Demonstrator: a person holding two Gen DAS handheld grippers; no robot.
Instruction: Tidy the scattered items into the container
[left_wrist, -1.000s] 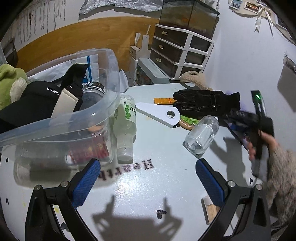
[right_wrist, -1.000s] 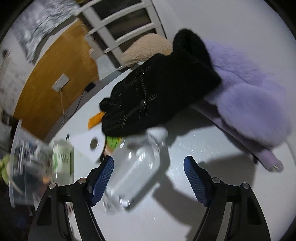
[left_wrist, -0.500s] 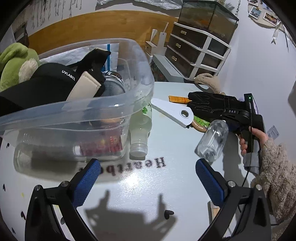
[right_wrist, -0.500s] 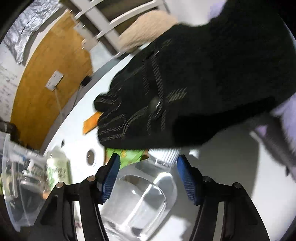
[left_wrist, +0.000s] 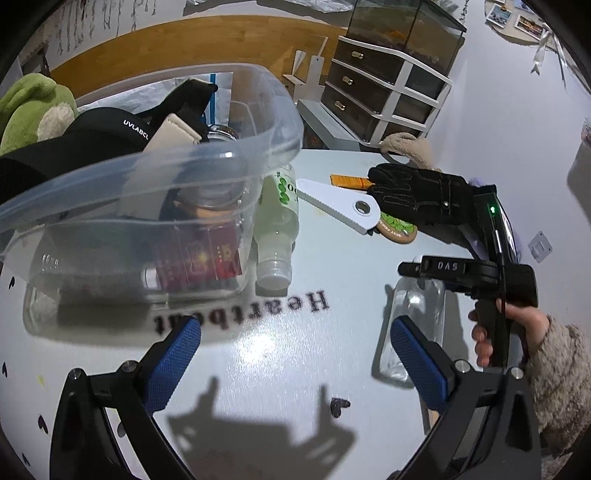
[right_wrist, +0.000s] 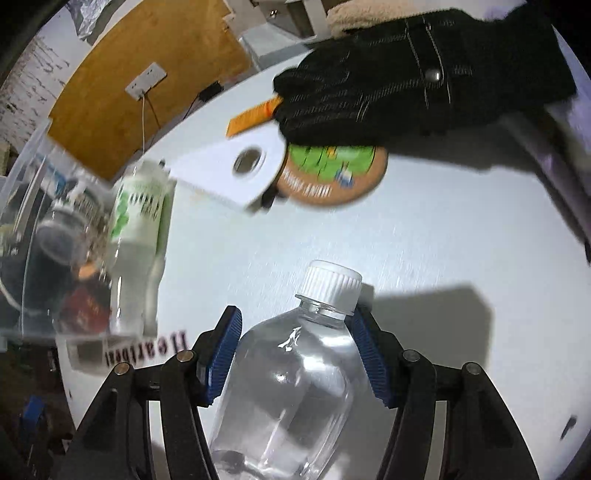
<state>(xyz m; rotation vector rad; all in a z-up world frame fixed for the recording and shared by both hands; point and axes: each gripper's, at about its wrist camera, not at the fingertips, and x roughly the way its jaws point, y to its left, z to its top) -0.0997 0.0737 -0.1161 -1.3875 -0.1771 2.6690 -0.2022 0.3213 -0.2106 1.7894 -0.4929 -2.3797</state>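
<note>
"UVLABCL" on black cap (left_wrist: 92, 147); "Heartbeat" on table (left_wrist: 332, 266); "DAS" on claw (left_wrist: 448, 266).

A white round table (left_wrist: 332, 369), printed "Heartbeat" and dotted with small black hearts, carries a clear plastic container (left_wrist: 155, 221) at its left. Beside the container lies a green-labelled bottle (left_wrist: 277, 221); farther right lie a white flat tool (left_wrist: 340, 203), an orange strip (left_wrist: 349, 181), a round coaster (right_wrist: 332, 177), a black glove (left_wrist: 421, 195) and a clear bottle (right_wrist: 295, 369).

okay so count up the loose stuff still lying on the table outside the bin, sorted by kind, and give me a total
Bottles: 2, the clear bottle and the green-label bottle
Gloves: 1, the black glove
White flat tool with a hole: 1
Round coaster: 1
Orange strip: 1
Total: 6
</note>
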